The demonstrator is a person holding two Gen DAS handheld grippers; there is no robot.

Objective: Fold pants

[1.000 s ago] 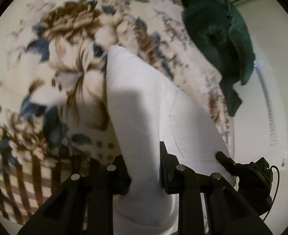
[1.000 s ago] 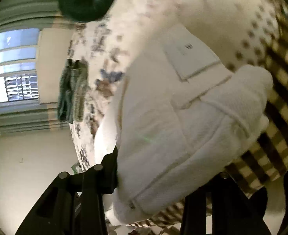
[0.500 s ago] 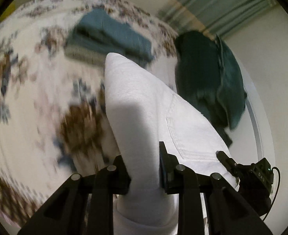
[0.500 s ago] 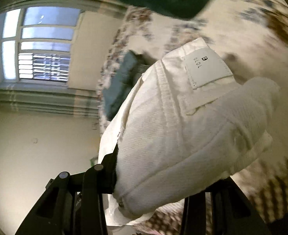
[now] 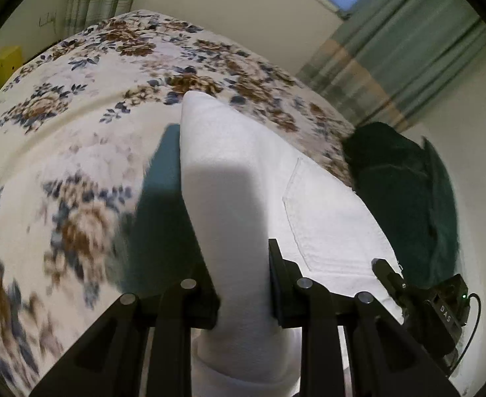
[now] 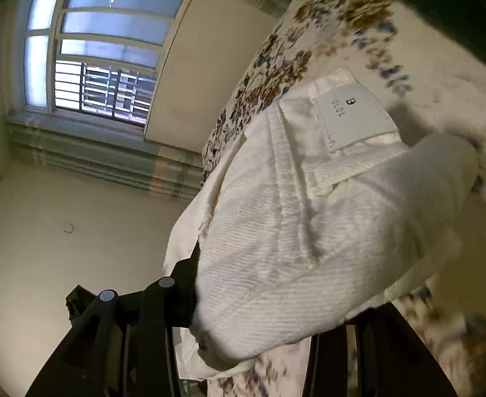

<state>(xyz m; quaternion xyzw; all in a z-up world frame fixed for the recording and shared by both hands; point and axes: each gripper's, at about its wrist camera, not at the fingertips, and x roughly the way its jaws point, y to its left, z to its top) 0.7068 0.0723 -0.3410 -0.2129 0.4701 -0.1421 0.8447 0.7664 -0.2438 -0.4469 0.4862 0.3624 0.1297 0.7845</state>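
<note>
The folded white pants [image 5: 243, 178] hang in the air above the floral bed cover [image 5: 77, 106]. My left gripper [image 5: 241, 284] is shut on one thick folded edge of them. My right gripper [image 6: 269, 297] is shut on the waistband end [image 6: 309, 231], where a white label reading B [image 6: 352, 115] shows; its right finger is hidden behind the cloth. The right gripper's body also shows in the left wrist view [image 5: 418, 301] at the pants' far corner. A back pocket seam [image 5: 295, 211] faces the left camera.
A folded teal garment [image 5: 156, 198] lies on the bed right under the pants. A dark green heap of clothes [image 5: 405, 192] sits at the bed's right edge. Striped curtains [image 5: 388, 53] and a barred window [image 6: 94, 66] stand beyond. A yellow box [image 5: 4, 63] is far left.
Both grippers have carried the pants across the bed, away from the checked part of the cover. The teal folded garment now lies directly beneath them and the dark green heap is nearer.
</note>
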